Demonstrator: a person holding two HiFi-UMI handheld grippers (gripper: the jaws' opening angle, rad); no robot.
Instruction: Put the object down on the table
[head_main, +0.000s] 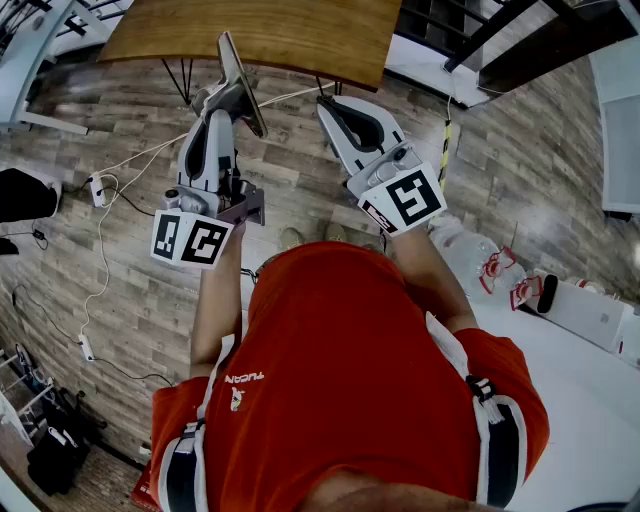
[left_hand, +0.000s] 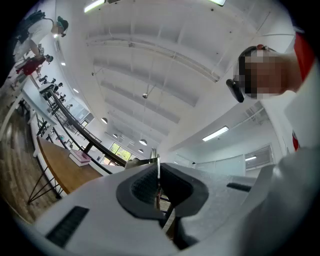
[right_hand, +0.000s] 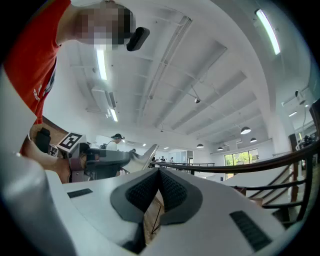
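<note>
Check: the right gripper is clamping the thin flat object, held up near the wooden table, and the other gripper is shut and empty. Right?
No: the left gripper clamps the thin flat object, as the head view shows. It is held up near the wooden table; the right gripper is the one shut and empty.

A person in a red shirt (head_main: 350, 380) holds a white left gripper (head_main: 236, 98), pinching a thin grey flat panel (head_main: 243, 72), and a white right gripper (head_main: 338, 112) near a brown wooden table (head_main: 270, 30).
</note>
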